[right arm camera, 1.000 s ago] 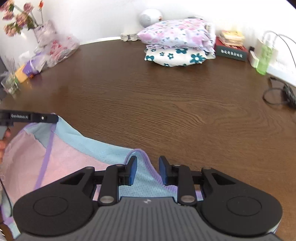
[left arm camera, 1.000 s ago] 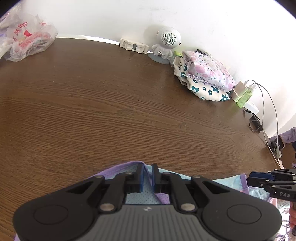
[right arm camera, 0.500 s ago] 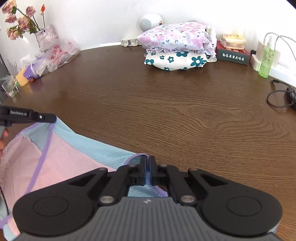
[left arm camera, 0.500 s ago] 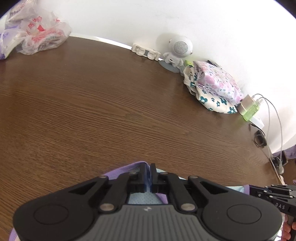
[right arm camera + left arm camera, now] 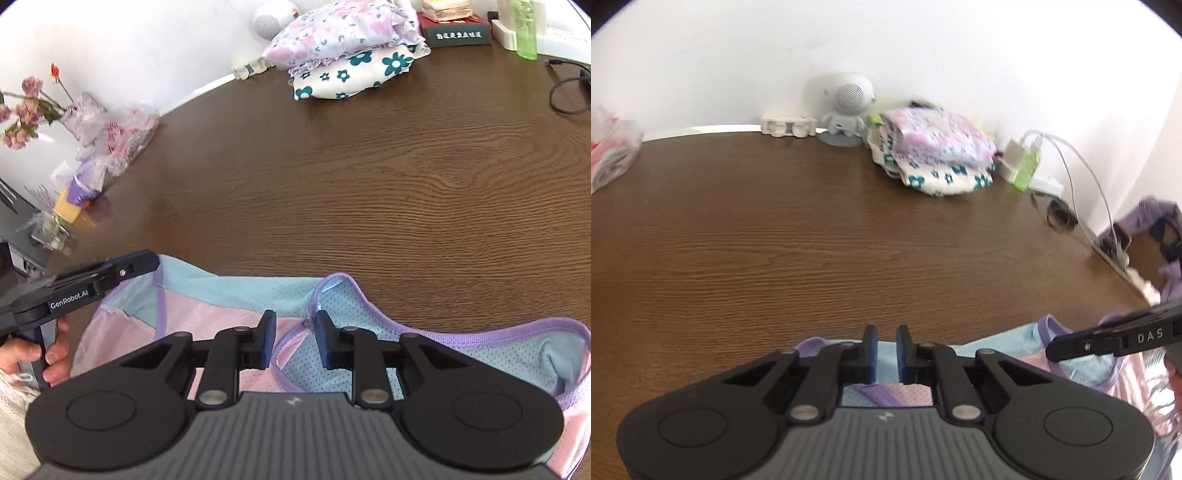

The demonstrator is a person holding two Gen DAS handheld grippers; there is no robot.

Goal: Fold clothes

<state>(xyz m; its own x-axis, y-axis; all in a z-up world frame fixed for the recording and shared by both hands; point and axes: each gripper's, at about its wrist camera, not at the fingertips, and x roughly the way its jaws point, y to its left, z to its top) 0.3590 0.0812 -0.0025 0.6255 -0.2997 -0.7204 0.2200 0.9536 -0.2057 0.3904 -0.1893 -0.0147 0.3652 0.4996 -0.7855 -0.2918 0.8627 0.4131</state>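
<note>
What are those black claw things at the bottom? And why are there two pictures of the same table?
Those are two-finger grabbers. A person holds one in each hand. Each has a camera looking along its fingers, so you get two pictures: one from the left gripper, one from the right gripper. On the brown table lies a pink and light blue mesh garment with purple edging. At the back sits a stack of folded flowery clothes. Nothing is gripped: the left jaws stand slightly apart over the garment, and the right jaws are opening, with the purple edge loose between them.
</note>
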